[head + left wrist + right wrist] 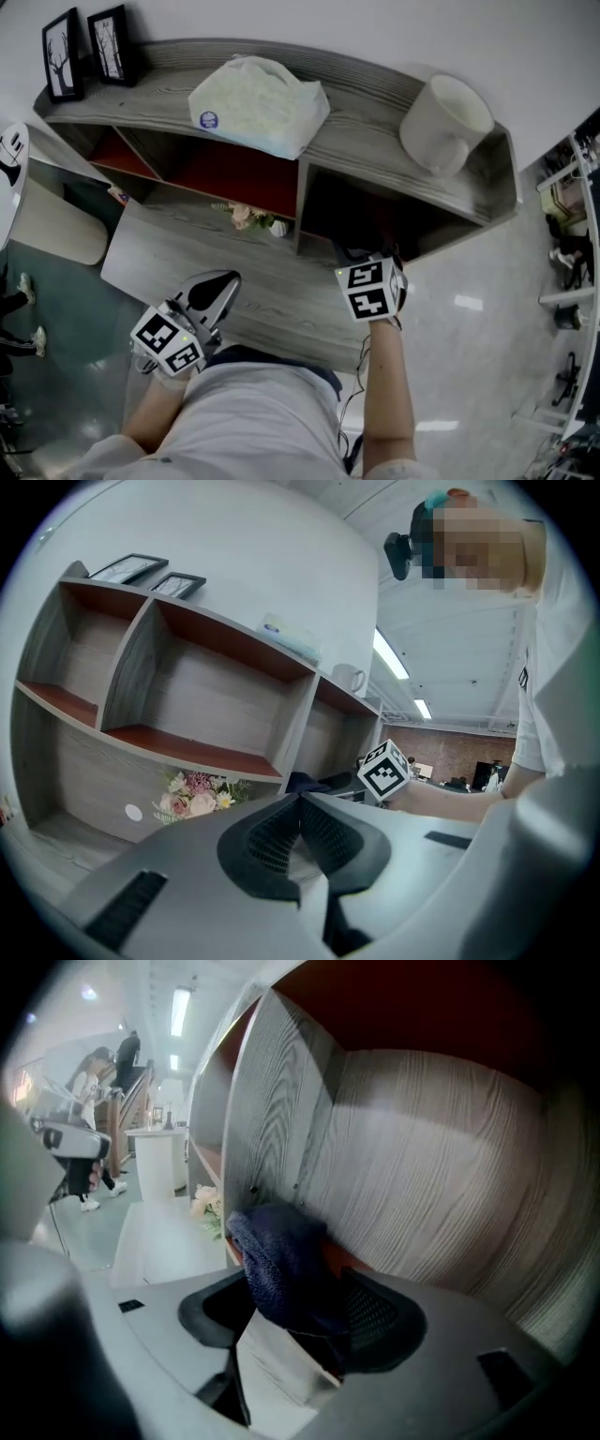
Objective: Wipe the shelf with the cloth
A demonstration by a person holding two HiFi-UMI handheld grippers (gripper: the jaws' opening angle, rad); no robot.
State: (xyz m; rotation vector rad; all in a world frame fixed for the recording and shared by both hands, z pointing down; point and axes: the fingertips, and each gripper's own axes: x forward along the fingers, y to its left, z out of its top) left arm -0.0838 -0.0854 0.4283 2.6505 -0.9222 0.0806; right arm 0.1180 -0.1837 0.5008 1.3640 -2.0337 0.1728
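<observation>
The grey wooden shelf unit [375, 103] has red-brown boards inside. My right gripper [367, 251] reaches into its dark lower right compartment. In the right gripper view its jaws [300, 1302] stand wide apart, and the dark blue cloth [281, 1260] lies bunched between them on the compartment's board, leaning toward the right pad with a gap at the left pad. The compartment's back wall [422, 1176] is close ahead. My left gripper [220, 281] hovers over the low grey ledge, away from the cloth; its pads [300, 803] meet with nothing between them. The cloth [309, 782] also shows from the left gripper view.
On the shelf top sit a white tissue pack [258, 103], a white mug [445, 122] and two framed pictures [84, 52]. A small bunch of flowers [248, 217] stands in the middle lower compartment. A low grey ledge [178, 253] runs in front. Metal racks [567, 281] stand at the right.
</observation>
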